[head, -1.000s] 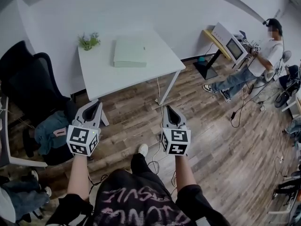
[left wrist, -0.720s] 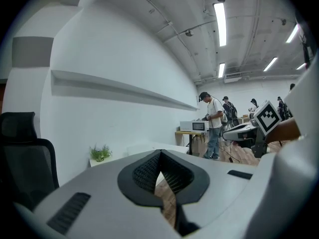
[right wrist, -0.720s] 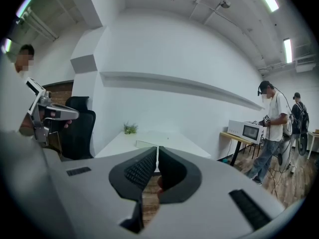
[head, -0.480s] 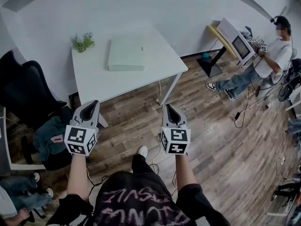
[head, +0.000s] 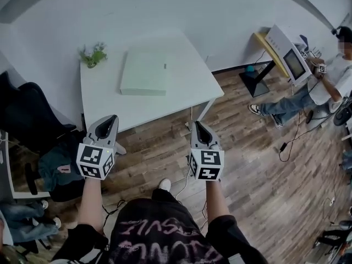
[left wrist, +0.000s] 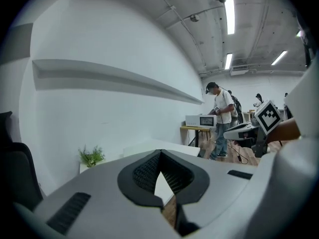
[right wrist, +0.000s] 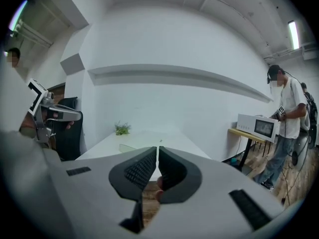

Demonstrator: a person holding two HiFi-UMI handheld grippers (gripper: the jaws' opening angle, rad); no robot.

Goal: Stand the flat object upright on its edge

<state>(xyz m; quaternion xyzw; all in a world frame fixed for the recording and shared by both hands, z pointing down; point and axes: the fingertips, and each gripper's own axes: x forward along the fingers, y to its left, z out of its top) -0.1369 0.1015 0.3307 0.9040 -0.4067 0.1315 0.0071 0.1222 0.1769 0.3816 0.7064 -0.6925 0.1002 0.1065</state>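
A white table (head: 104,100) stands by the wall (head: 165,10) on a plank floor (head: 258,164), with the flat box (head: 144,73) lying flat near its middle. The step in hand looks like the approach, and it would go best with both sets of jaws opened before they reach the box's side edges. The left gripper (head: 111,118) and right gripper (head: 196,125), both closed and empty, hang over the floor, well short of the box.

We've stepped closer to the table (head: 104,100) — left gripper (head: 112,117) and right gripper (head: 196,124) now hang near its front edge.
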